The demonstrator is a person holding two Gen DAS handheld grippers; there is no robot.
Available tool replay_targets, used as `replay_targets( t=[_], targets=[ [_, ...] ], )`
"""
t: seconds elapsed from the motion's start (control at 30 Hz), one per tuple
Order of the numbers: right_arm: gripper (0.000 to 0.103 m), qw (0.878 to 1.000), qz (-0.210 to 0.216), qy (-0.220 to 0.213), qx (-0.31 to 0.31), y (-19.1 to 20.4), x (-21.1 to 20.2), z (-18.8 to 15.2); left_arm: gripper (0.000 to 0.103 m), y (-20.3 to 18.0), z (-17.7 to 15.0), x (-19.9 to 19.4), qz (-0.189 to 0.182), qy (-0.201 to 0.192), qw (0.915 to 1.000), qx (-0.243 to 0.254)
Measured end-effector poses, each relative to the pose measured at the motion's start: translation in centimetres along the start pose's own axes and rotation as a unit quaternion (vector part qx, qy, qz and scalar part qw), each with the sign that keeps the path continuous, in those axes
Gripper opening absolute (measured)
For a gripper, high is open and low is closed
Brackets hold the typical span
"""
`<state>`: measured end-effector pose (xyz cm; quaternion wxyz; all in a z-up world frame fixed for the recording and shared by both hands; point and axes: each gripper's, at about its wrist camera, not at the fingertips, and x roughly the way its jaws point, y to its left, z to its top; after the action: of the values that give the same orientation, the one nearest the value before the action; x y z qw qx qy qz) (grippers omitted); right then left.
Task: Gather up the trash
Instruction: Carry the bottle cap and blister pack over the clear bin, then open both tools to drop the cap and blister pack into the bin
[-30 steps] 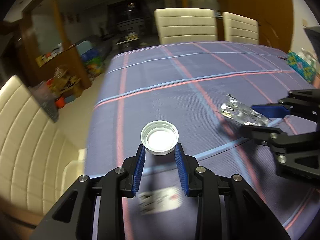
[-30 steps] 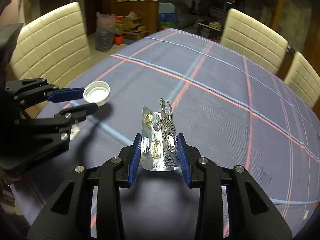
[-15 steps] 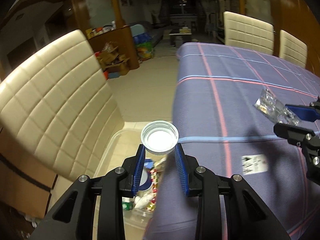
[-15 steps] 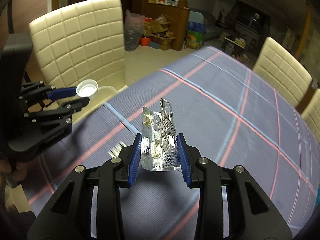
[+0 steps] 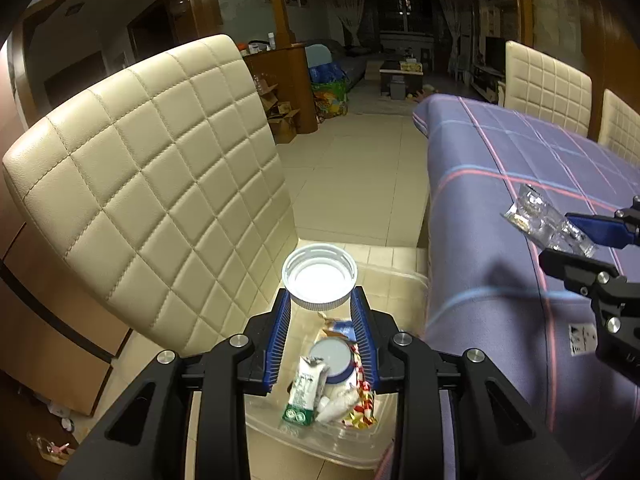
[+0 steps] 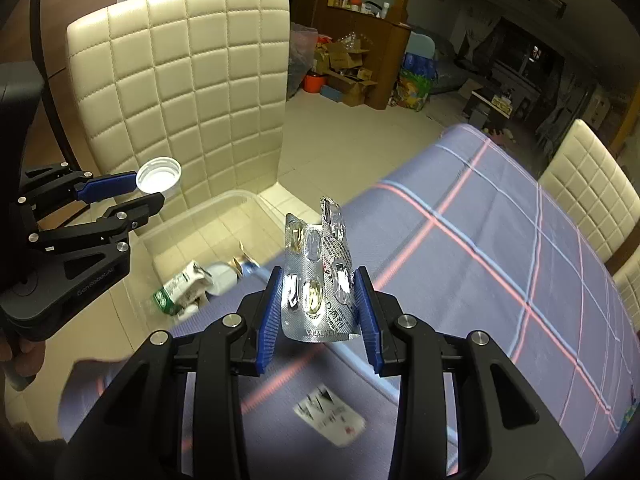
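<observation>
The left gripper has its blue ribbed jaws clamped on a white plastic bottle cap, held by its ridged outer wall with the hollow, threaded inside facing up. The cap hangs in the air above a clear plastic bin that stands on the pale tiled floor, between a cream quilted chair and the edge of the bench.

The right gripper has its jaws closed on a silver foil blister pack, bent lengthwise into a shallow fold, with clear oval bubbles, some holding amber capsules, and printed lettering on the foil. The pack stands upright between the jaws, above the bench's edge and just beside the bin.

The bin is shallow, rectangular and see-through, with rounded corners. Inside it lie a crumpled white-and-green carton, a white tub with a blue rim, a small white squeeze bottle and a red-and-yellow patterned wrapper.

The bench carries a purple cloth with thin red and pale blue stripes crossing in a wide check. A small white printed card lies on the cloth, blurred, near the right gripper.
</observation>
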<state>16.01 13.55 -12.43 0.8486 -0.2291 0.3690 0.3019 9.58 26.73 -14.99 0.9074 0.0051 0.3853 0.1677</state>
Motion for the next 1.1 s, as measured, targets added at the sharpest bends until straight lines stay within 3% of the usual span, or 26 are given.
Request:
replay_targets(
  t=[0.07,0.1,0.17,0.23,0.7,0.77,0.83,0.87,1.1],
  targets=[
    [0.037,1.0,0.001,-0.005,0.0,0.3,0.0,0.6,0.036,0.6,0.4,0.2,-0.002,-0.003,1.0,-0.006],
    [0.037,1.0,0.001,-0.007,0.0,0.4,0.0,0.8,0.057,0.7,0.5,0.2,-0.002,-0.003,1.0,-0.007],
    [0.037,1.0,0.001,-0.008,-0.003,0.6,0.0,1.1,0.084,0.9,0.6,0.0,0.006,-0.011,0.9999,-0.012],
    [0.037,1.0,-0.001,-0.007,-0.007,0.9,0.1,1.3,0.084,1.2,0.4,-0.3,0.013,-0.025,0.9995,-0.014],
    [0.039,1.0,0.006,-0.005,-0.024,3.3,1.4,3.2,0.084,3.5,-1.1,0.2,0.019,-0.002,0.9994,-0.028],
    [0.048,1.0,0.015,-0.008,-0.026,3.7,1.5,3.8,0.084,3.6,-1.2,0.2,0.021,-0.003,0.9994,-0.029],
    [0.07,1.0,0.015,-0.017,-0.019,3.7,1.2,4.3,0.084,3.9,-1.3,0.2,0.023,-0.003,0.9993,-0.03],
    [0.074,1.0,0.006,-0.026,-0.012,3.6,1.0,4.6,0.084,3.9,-1.4,0.1,0.023,-0.002,0.9992,-0.031],
    [0.075,0.999,-0.008,-0.031,-0.009,3.0,0.7,3.9,0.084,3.7,-1.4,0.1,0.013,0.0,0.9993,-0.034]
  ],
)
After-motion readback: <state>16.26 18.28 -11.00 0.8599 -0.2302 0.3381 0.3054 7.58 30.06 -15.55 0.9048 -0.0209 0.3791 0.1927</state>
